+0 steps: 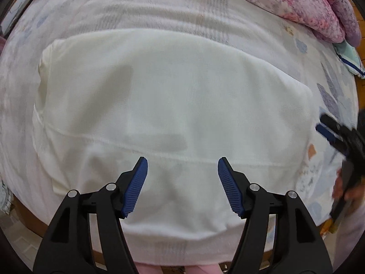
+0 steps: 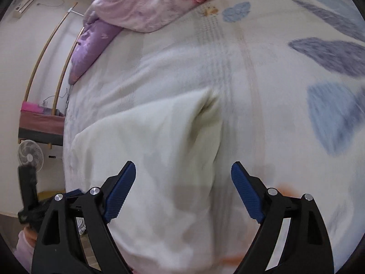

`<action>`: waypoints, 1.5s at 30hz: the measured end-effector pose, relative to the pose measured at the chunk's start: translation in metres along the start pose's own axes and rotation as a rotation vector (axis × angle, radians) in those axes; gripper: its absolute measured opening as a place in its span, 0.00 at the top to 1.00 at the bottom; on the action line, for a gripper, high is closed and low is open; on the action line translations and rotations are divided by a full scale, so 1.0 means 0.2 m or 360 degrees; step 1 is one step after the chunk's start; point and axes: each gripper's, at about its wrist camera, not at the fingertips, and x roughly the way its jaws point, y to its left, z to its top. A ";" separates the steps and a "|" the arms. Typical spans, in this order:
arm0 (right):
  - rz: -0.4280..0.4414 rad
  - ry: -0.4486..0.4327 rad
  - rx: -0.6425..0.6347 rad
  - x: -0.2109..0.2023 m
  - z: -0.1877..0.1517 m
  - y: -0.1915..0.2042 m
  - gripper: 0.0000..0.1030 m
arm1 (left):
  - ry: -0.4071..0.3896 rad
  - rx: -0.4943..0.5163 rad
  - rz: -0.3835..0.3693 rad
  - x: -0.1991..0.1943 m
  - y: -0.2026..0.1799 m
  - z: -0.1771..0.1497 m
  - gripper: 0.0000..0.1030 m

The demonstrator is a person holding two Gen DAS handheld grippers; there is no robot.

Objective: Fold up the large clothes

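Garment [image 1: 173,96] flat on bed [image 1: 159,6] — long axis crosswise

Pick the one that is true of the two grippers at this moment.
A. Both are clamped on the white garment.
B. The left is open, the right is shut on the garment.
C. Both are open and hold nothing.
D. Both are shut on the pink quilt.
C: the left gripper and the right gripper each show blue fingers spread wide apart above the white garment, with no cloth between them.
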 end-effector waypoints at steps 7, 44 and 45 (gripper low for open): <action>0.0411 0.0079 0.0128 0.28 0.25 -0.18 0.07 | -0.0003 -0.0081 -0.0015 0.11 0.05 0.17 0.35; -0.0434 0.0334 0.0593 0.25 -0.48 0.24 0.65 | 0.0685 0.0050 -0.0179 0.63 -0.01 0.98 0.98; -0.0437 0.0330 0.0587 0.25 -0.50 0.26 0.65 | 0.0731 -0.0024 -0.0210 0.62 0.03 0.96 0.98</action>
